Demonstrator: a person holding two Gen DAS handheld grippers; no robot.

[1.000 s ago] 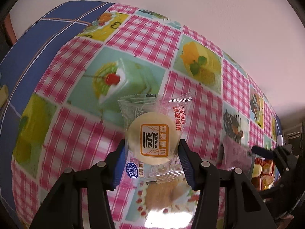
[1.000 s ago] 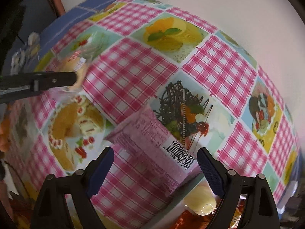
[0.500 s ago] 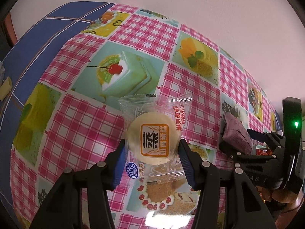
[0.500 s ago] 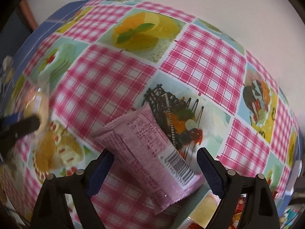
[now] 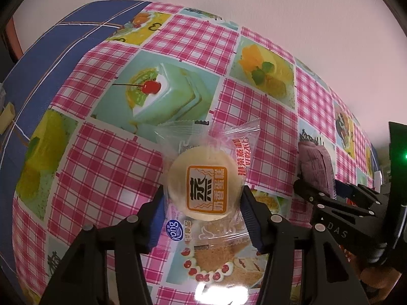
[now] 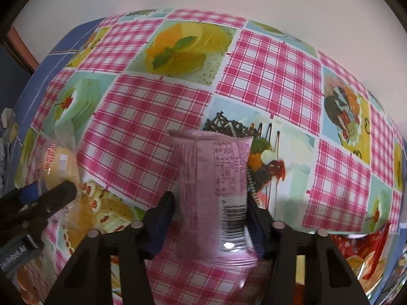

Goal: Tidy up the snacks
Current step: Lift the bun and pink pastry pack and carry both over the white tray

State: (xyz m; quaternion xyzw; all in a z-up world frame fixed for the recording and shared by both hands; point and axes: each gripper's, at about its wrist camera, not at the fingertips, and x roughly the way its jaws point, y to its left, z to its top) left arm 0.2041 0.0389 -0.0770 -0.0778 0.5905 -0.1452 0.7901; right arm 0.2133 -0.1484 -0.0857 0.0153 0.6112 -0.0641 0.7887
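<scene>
- We hold the left gripper [image 5: 202, 209] clamped on a steamed egg cake [image 5: 204, 183] in its clear wrapper; both blue pads press the round cake at its widest part, which we judge keeps the soft cake from slipping while the loose wrapper ends stick out above and below.
- The cake hangs above the tablecloth [image 5: 106, 167], over the printed cake picture; we cannot tell whether the wrapper's lower edge touches the cloth.
- Our right gripper [image 6: 209, 218] has just been closing, and the pink snack packet [image 6: 212, 178] now sits between its pads, which press its long sides near the barcode end. We read this as a fresh grasp: the jaws lie across the narrow width, so the packet points away from the camera along the fingers.
- In the left wrist view the same pink packet [image 5: 315, 167] stands up out of the right gripper [image 5: 320, 193], just to the right of the cake, the two apart.
- In the right wrist view the left gripper [image 6: 40, 198] and the cake [image 6: 59, 167] show at the left edge.
- A red snack packet [image 6: 366, 251] lies at the lower right, partly cut off.
- Judgement: both snacks are in hand, the sorting place is not in view, so placement is yet to come.
</scene>
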